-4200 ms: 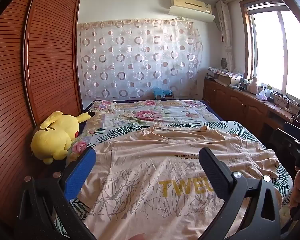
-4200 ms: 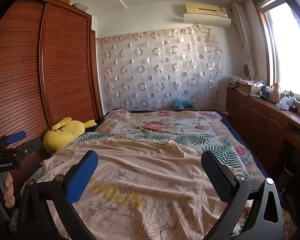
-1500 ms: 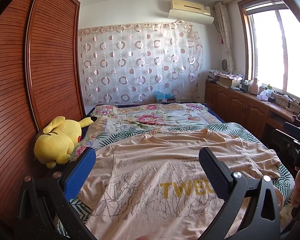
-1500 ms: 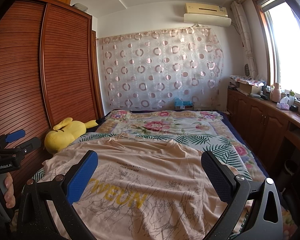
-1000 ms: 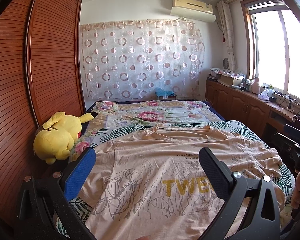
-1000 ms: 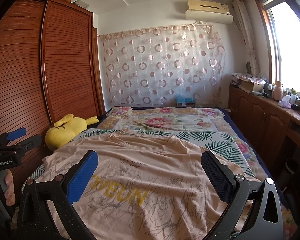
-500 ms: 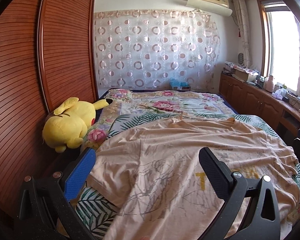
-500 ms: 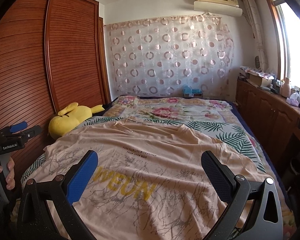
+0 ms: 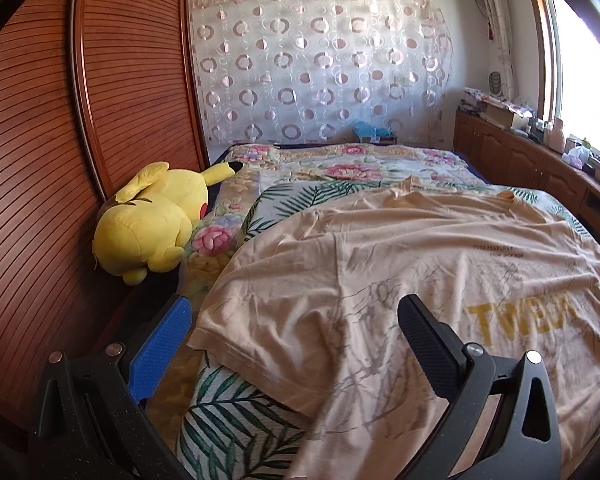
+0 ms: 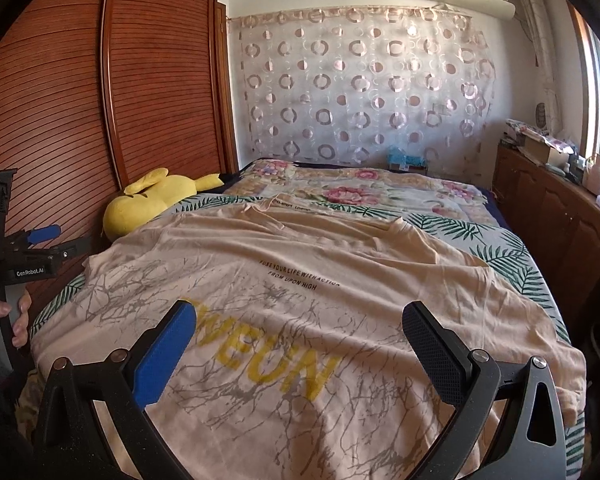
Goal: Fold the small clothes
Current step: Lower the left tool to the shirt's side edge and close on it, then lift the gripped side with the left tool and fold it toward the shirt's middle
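A beige T-shirt with yellow letters and grey branch print lies spread flat on the bed, front up; it also shows in the right wrist view. My left gripper is open and empty, just above the shirt's left sleeve near the bed's left edge. My right gripper is open and empty, above the shirt's lower middle over the yellow letters. The left gripper also shows at the far left of the right wrist view, held in a hand.
A yellow plush toy lies at the bed's left side against the brown wardrobe. The floral and leaf-print bedspread covers the bed. A wooden cabinet with clutter runs along the right wall under the window.
My left gripper has swung left and lower toward the shirt's left sleeve. My right gripper has moved lower and closer over the shirt's print. The shirt has not moved.
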A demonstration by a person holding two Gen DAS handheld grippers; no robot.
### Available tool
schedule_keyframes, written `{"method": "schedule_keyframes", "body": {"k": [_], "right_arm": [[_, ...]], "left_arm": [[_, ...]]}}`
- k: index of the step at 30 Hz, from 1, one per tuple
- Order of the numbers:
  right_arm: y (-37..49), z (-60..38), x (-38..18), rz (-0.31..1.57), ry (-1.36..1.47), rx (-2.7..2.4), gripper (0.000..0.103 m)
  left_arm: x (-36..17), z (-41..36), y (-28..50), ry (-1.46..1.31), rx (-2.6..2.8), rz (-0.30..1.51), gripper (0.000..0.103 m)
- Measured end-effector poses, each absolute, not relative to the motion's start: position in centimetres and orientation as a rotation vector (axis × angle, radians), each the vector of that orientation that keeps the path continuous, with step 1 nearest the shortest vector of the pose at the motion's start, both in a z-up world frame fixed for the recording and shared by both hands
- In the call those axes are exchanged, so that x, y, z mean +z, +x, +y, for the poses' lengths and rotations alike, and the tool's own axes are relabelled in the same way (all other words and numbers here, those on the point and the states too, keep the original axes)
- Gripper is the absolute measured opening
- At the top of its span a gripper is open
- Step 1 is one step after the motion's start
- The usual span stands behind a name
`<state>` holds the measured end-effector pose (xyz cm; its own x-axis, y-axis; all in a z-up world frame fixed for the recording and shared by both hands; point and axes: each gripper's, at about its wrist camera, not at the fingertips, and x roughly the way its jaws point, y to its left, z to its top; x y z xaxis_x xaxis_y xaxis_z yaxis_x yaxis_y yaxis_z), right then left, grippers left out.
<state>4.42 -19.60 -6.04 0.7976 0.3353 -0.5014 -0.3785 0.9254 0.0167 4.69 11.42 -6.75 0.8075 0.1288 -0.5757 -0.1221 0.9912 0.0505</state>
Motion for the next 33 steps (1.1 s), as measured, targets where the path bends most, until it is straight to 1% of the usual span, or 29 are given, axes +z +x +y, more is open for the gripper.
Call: {"method": "schedule_keyframes", "body": {"k": [6,11,13,15,17,21,22,24,25,27,28,29,31,32,33], "right_arm": [[5.0,-19.5,-6.2,0.583,-0.114,0.405,0.103],[5.0,-19.5,-5.5,0.609,-0.137,0.415,0.103],[4.9,-19.3,-5.2,0.612,-0.143,0.417,0.103],[4.8,-19.4,-5.0,0.618,-0.147,0.415,0.103],[4.8,-19.3,-4.8,0.610,-0.149,0.415,0.103],[4.8,-18.9,-5.0,0.619,-0.157,0.424,0.103],[4.8,-18.8,-4.9,0.625,-0.162,0.427,0.103],[4.8,-18.7,-4.9,0.633,-0.172,0.434,0.103],[5.0,-18.5,-4.8,0.638,-0.177,0.442,0.103],[5.3,-18.2,-4.6,0.642,-0.179,0.460,0.103],[5.6,-18.1,-4.4,0.640,-0.178,0.469,0.103],[5.7,-17.9,-4.2,0.638,-0.176,0.479,0.103],[5.8,-17.5,-3.9,0.627,-0.183,0.492,0.103],[5.9,-17.4,-3.9,0.621,-0.188,0.496,0.103],[5.7,-17.2,-3.8,0.617,-0.193,0.500,0.103]], "left_arm": [[-7.5,14.4,5.3,0.010,0.115,0.666,0.103],[-7.8,17.7,6.0,-0.064,0.073,0.708,0.102],[-8.2,18.7,6.4,-0.099,0.051,0.735,0.096],[-8.7,19.4,6.7,-0.131,0.038,0.771,0.083],[-9.4,19.7,6.8,-0.144,0.036,0.796,0.079],[-10.7,19.9,7.0,-0.164,0.018,0.848,0.065],[-11.0,20.0,7.1,-0.170,0.016,0.860,0.063],[-11.4,20.3,7.2,-0.182,0.006,0.869,0.055],[-11.6,20.3,7.3,-0.190,-0.003,0.872,0.052],[-11.8,20.5,7.3,-0.192,-0.006,0.874,0.039],[-11.8,20.5,7.4,-0.189,-0.004,0.873,0.036],[-11.8,20.4,7.5,-0.183,-0.002,0.871,0.028],[-11.7,20.5,7.6,-0.175,-0.005,0.868,0.018],[-11.6,20.4,7.6,-0.168,-0.008,0.860,0.011],[-11.3,20.3,7.5,-0.156,-0.010,0.848,0.008]]}}
